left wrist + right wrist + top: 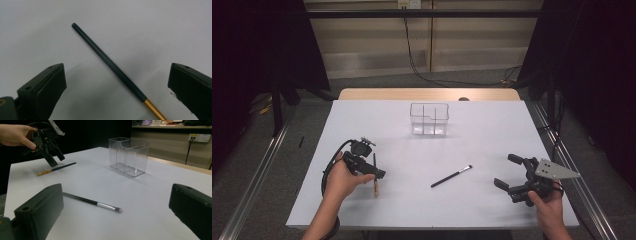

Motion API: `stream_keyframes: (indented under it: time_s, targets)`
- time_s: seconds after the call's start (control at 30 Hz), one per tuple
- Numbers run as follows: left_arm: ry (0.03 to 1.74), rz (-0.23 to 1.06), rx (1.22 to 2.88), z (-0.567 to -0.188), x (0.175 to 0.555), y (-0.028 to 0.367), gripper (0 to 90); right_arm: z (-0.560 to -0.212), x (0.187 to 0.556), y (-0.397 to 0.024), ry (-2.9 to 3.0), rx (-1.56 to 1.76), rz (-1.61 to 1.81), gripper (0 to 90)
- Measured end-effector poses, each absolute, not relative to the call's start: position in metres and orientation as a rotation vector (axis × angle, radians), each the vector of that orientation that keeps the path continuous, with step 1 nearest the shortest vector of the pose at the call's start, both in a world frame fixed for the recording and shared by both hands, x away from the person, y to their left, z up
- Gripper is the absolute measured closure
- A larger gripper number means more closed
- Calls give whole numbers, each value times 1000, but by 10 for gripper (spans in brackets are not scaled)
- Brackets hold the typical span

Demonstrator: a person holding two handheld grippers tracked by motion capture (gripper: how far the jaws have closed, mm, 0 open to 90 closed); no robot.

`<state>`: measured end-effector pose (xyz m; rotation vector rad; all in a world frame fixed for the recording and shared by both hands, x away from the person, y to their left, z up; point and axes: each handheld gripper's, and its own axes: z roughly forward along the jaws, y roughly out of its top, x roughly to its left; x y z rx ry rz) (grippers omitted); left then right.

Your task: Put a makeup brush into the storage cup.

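A brush with a dark handle and gold ferrule (pixel 110 63) lies on the white table, between the wide-apart jaws of my left gripper (pixel 115 85). That gripper (pixel 373 172) hovers just above the brush (pixel 375 186) at the front left, open and touching nothing. A thin black brush with a silver ferrule (pixel 451 176) lies at the front centre. My right gripper (pixel 507 171) stands open to its right with nothing between its jaws. In the right gripper view the black brush (pixel 92 202) lies just ahead of the gripper (pixel 115 210), and the left gripper (pixel 53 155) hangs over the gold brush (pixel 56 168).
A clear plastic organiser with compartments (pixel 429 119) stands upright at the back centre of the table (pixel 362 120); it is also in the right gripper view (pixel 128 156). Metal rails run along both sides of the table, and cables cross the floor behind.
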<state>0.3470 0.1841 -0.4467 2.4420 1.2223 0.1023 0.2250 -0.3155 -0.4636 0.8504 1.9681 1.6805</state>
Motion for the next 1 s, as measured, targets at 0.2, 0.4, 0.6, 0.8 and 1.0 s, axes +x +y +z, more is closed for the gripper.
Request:
stream_keyframes:
  time_s: [0.2,0.4,0.6,0.8,1.0]
  targets:
    - [1241,90,2460,-447,345,183,61,-463,225,-315,1970,850,1676,0]
    - [1248,64,2469,-447,343,183,193,-463,225,-315,1970,850,1676,0]
    - [1250,21,2492,-447,340,183,344,-463,225,-316,1965,850,1679,0]
    - [1237,16,2488,-446,337,183,468,-463,225,-315,1965,851,1680,0]
    - [1253,23,2487,-446,333,180,563,-463,225,-315,1970,851,1673,0]
